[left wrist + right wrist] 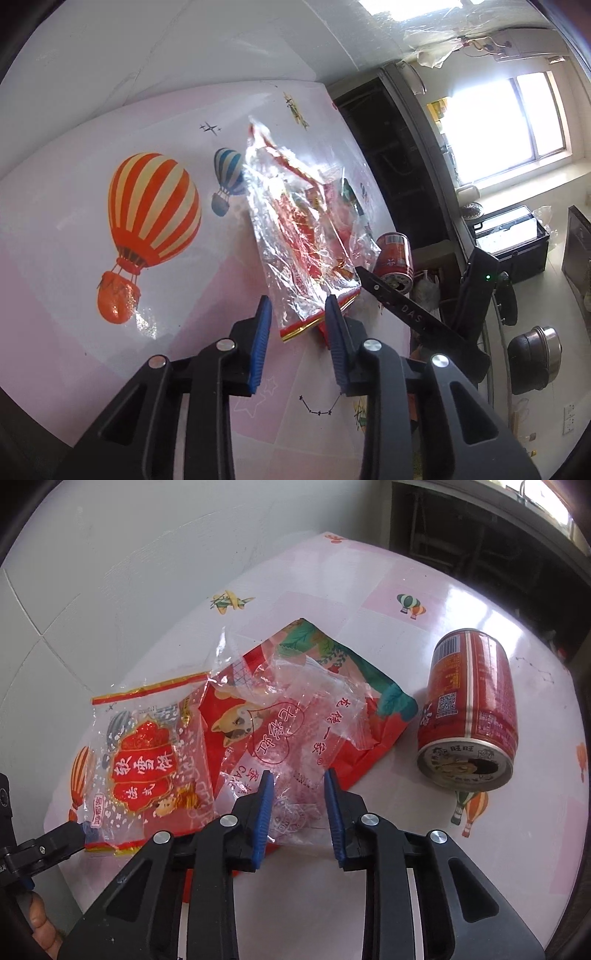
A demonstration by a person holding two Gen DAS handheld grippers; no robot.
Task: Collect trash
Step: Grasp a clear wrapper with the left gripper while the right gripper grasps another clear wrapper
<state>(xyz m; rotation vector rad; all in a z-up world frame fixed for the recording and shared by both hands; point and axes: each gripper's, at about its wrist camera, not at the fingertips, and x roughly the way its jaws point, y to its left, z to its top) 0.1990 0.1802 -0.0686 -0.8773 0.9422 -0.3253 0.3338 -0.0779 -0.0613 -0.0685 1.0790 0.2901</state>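
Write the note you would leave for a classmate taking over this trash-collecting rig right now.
Left gripper: open, at the near edge of the clear wrapper, nothing gripped.
Right gripper: open, straddling the thin clear film lying on the red bag.
The can lies on its side on the table, right of the bag and apart from it.
Done: nothing picked up.
Left: wrapper, film, bag, can. No bin shows in either view.

- In the left wrist view, the red can (393,260) at centre right is half hidden behind the right claw's arm (406,308).
- The red packet (332,709) lies partly under clear wrappers (295,716).
- Window (506,122), upper right, is overexposed.
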